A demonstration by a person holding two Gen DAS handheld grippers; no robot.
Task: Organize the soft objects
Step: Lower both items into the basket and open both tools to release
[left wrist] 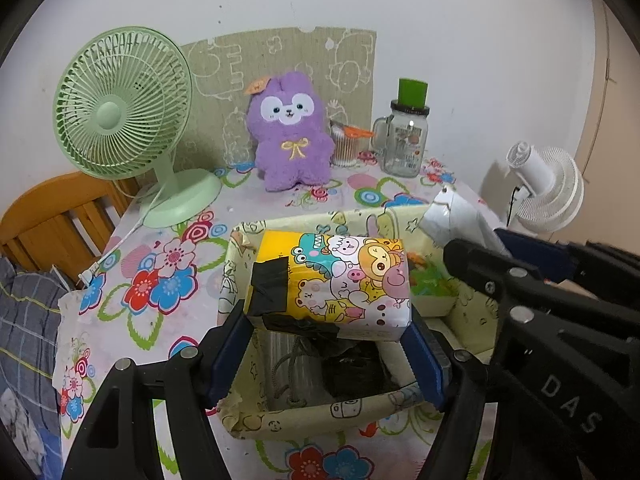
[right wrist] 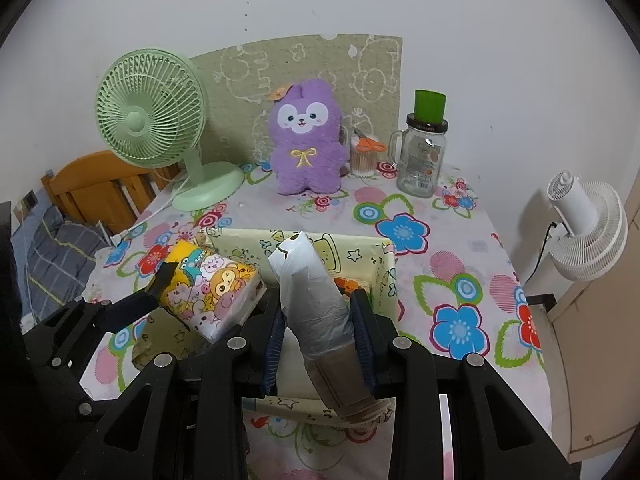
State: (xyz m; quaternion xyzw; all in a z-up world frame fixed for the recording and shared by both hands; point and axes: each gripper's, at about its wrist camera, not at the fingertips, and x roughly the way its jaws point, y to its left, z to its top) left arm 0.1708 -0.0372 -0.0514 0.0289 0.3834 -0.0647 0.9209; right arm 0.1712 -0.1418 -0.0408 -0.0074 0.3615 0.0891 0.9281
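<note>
My left gripper [left wrist: 328, 320] is shut on a yellow tissue pack [left wrist: 336, 276] printed with cartoon animals, holding it just above the pale yellow fabric box [left wrist: 320, 412]. My right gripper [right wrist: 320, 308] is shut on a roll wrapped in whitish plastic [right wrist: 308, 280], its brown cardboard end toward the camera and its tip over the same box [right wrist: 320, 240]. In the right wrist view the tissue pack [right wrist: 212, 288] hangs at the box's left side. A purple plush rabbit [left wrist: 290, 136] sits upright at the back of the table, apart from both grippers.
A green desk fan [left wrist: 124, 120] stands at the back left, its cord trailing off the table. Right of the plush stand a cotton swab tub [left wrist: 344, 144] and a glass jar [left wrist: 404, 140]. A white fan [right wrist: 584, 224] stands beyond the right table edge, a wooden chair [left wrist: 60, 216] at the left.
</note>
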